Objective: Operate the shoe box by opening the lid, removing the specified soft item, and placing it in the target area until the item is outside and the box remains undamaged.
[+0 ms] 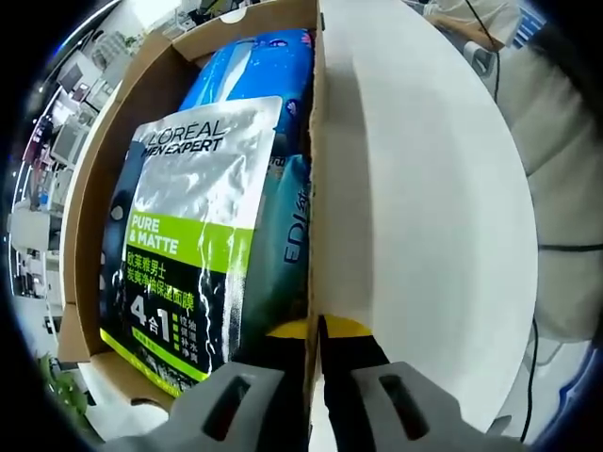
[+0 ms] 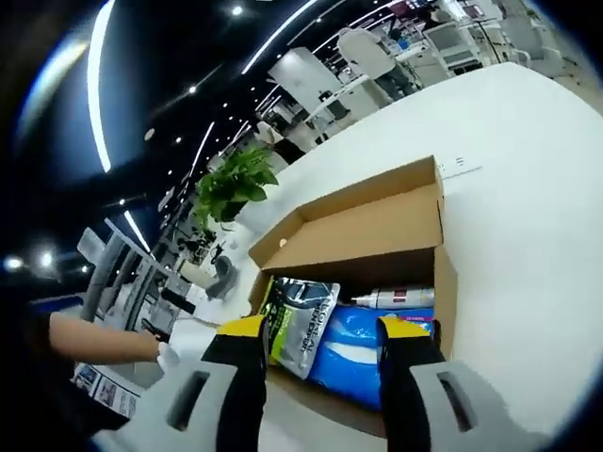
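Note:
An open brown cardboard shoe box (image 1: 99, 198) holds a silver, green and black L'Oreal pouch (image 1: 188, 235), a blue soft pack (image 1: 254, 66) and a teal pack (image 1: 285, 254). My left gripper (image 1: 316, 328) is shut on the box's right wall, one yellow-tipped jaw inside and one outside. In the right gripper view the box (image 2: 443, 282) lies below with its lid (image 2: 367, 226) folded back. The pouch (image 2: 300, 325), the blue pack (image 2: 363, 353) and a white bottle (image 2: 396, 298) lie inside. My right gripper (image 2: 323, 330) hovers open above them, touching nothing.
The box rests on a white table (image 2: 528, 169). A potted plant (image 2: 231, 184) stands past the table's far edge. A person's gloved hand (image 2: 162, 356) shows at the left. Cables (image 1: 565, 247) hang off the table's right side. Desks and chairs fill the room behind.

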`<state>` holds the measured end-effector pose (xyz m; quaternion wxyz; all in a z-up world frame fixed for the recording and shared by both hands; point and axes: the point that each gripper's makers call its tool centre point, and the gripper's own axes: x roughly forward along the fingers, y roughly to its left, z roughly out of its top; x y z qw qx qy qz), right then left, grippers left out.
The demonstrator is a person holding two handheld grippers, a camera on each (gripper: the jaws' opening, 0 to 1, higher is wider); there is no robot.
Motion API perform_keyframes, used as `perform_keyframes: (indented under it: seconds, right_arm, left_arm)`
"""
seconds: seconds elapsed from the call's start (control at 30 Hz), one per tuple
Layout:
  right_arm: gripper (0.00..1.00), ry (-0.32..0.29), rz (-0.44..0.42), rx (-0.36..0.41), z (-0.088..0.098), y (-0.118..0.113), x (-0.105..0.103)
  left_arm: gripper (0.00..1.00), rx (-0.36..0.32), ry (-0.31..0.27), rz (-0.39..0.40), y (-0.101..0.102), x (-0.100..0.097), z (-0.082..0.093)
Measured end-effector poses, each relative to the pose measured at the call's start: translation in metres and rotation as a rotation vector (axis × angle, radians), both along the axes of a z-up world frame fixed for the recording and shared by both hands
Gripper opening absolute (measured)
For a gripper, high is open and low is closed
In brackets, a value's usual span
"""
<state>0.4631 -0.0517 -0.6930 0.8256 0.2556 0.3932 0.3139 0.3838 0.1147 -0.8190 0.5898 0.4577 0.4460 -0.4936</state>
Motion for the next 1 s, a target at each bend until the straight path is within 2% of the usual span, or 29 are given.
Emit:
perform_keyframes:
  seconds: [0.03,0.17,0.47,0.57,0.67,0.9,1.0]
  right_arm:
    - [0.44,0.042,-0.015,0.027,-0.003,0.001,-0.003]
    - [0.44,0.051,-0.048,0.074,-0.005,0.001,-0.001]
    - [0.45,0.053,-0.049,0.079,-0.005,0.003,-0.003]
    - [0.44,0.087,-0.055,0.08,-0.012,0.003,-0.002]
    - [0.39,0.123,-0.069,0.084,-0.019,0.003,-0.001]
    - [0.38,0.17,-0.06,0.11,-0.026,0.008,0.002]
    - [0.36,0.199,-0.088,0.162,-0.023,0.008,0.005]
  left_arm:
    - [0.01,0.001,0.0,0.0,0.0,0.0,0.0]
    - [0.01,0.0,-0.005,0.0,0.0,0.0,0.0]
    - [0.01,0.0,-0.003,0.001,0.0,0.0,0.0]
    - [0.01,0.0,-0.002,0.001,0.0,0.0,0.0]
    - [0.01,0.0,-0.002,0.001,0.0,0.0,0.0]
    - [0.01,0.0,-0.003,0.002,-0.001,0.0,0.0]
    - [0.01,0.0,-0.002,0.002,-0.001,0.0,0.0]
